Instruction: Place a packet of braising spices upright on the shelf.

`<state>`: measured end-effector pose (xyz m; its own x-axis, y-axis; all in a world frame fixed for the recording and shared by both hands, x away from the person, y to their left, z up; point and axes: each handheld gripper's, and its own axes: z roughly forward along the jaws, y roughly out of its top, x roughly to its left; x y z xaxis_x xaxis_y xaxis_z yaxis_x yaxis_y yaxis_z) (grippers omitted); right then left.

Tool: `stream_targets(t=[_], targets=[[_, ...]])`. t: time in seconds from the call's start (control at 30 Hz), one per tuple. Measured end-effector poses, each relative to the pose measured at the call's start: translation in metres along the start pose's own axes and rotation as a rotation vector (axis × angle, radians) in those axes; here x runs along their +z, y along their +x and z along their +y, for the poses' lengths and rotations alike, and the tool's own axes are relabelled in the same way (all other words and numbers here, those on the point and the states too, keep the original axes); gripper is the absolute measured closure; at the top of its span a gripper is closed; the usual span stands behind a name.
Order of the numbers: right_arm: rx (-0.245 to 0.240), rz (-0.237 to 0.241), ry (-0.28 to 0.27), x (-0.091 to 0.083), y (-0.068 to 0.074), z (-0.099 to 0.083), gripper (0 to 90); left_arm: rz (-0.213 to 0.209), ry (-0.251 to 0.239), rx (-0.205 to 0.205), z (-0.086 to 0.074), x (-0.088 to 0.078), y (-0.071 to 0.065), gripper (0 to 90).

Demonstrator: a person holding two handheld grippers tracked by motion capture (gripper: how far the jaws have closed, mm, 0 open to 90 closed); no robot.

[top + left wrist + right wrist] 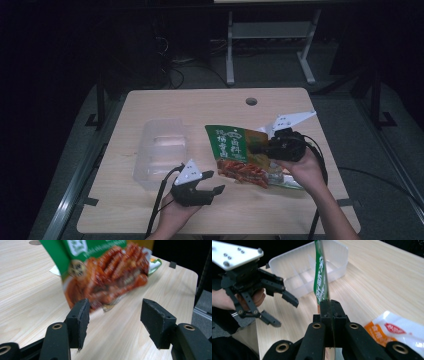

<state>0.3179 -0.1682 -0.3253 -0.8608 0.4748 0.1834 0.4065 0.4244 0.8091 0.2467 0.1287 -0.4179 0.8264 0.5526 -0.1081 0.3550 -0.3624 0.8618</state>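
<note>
a: where's the green snack packet (pixel 239 156)?

b: right of the clear box (pixel 161 151), pinched on edge in the right gripper (pixel 329 305).

a: left gripper (pixel 206 182)?

b: spread wide, empty, nearer the box.

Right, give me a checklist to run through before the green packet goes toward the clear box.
1. Right gripper clamped on the green snack packet: ok, jaws shut on its edge.
2. Packet clear of the table: cannot tell, its lower end looks close to the top.
3. Left gripper free: ok, jaws open with nothing between them.
4. Clear plastic box open on top: ok, its compartments show.
5. Path clear: not ok, the left gripper sits between packet and box.
6. Orange and white packet out of the way: ok, it lies apart.
</note>
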Motion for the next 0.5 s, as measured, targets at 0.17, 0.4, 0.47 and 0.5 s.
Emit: stream_targets(t=[0.17, 0.4, 0.47, 0.5], targets=[[-0.014, -0.001, -0.01, 0.005, 0.003, 0.016, 90.0, -0.002, 0.012, 0.011, -0.008, -0.008, 0.0, 37.8], [-0.02, 0.023, -0.033, 0.018, 0.004, 0.038, 90.0, 0.0, 0.017, 0.029, -0.015, -0.015, -0.001, 36.4], [-0.031, 0.025, -0.037, 0.022, 0.004, 0.046, 90.0, -0.004, 0.012, 0.029, -0.016, -0.016, -0.001, 36.3], [-0.031, 0.025, -0.039, 0.024, 0.005, 0.051, 90.0, -0.006, 0.016, 0.033, -0.016, -0.017, -0.001, 36.2]])
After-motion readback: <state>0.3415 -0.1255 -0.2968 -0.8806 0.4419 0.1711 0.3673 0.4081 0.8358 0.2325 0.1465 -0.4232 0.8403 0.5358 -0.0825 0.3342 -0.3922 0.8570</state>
